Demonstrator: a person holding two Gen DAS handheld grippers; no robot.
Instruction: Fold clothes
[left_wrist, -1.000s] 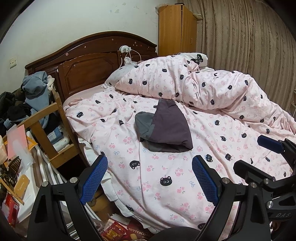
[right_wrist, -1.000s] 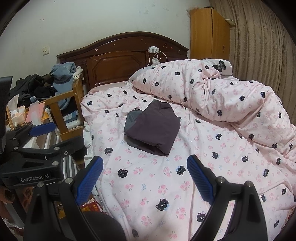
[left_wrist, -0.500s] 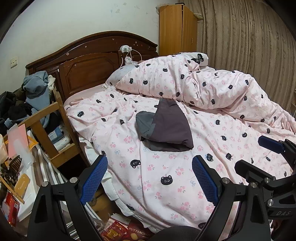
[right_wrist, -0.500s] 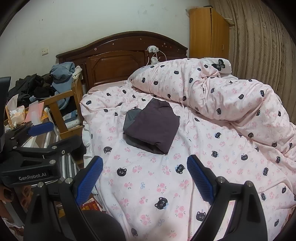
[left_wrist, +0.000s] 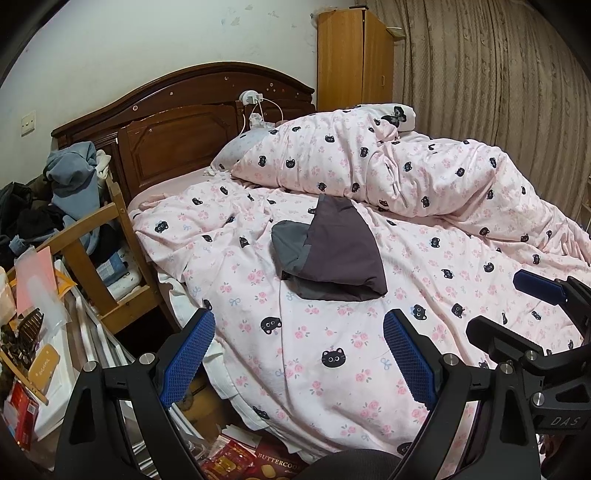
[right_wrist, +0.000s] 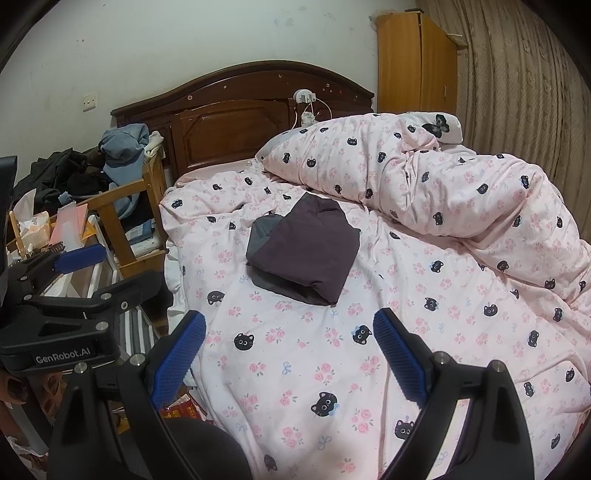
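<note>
Left gripper (left_wrist: 299, 354): jaws spread wide, blue pads well apart, nothing between them; it hangs over the near edge of the bed, touching no cloth. Right gripper (right_wrist: 290, 356): jaws likewise spread wide and empty; pads clear of the duvet below; in the left wrist view its blue fingertip (left_wrist: 537, 286) shows at the right edge, beside the left gripper.

Folded garment (left_wrist: 332, 254): dark purple-grey with a lighter grey panel on its left side; lies flat on the pink cat-print duvet (left_wrist: 332, 369), about mid-bed, ahead of both grippers and well apart from either; its far corner lies near the bunched roll of duvet (left_wrist: 388, 173) toward the headboard (left_wrist: 177, 136).

Left of the bed: wooden chair (left_wrist: 99, 258) heaped with blue and dark clothes (left_wrist: 72, 177); cluttered items below it; wooden cabinet (left_wrist: 354, 59) in the far corner.
</note>
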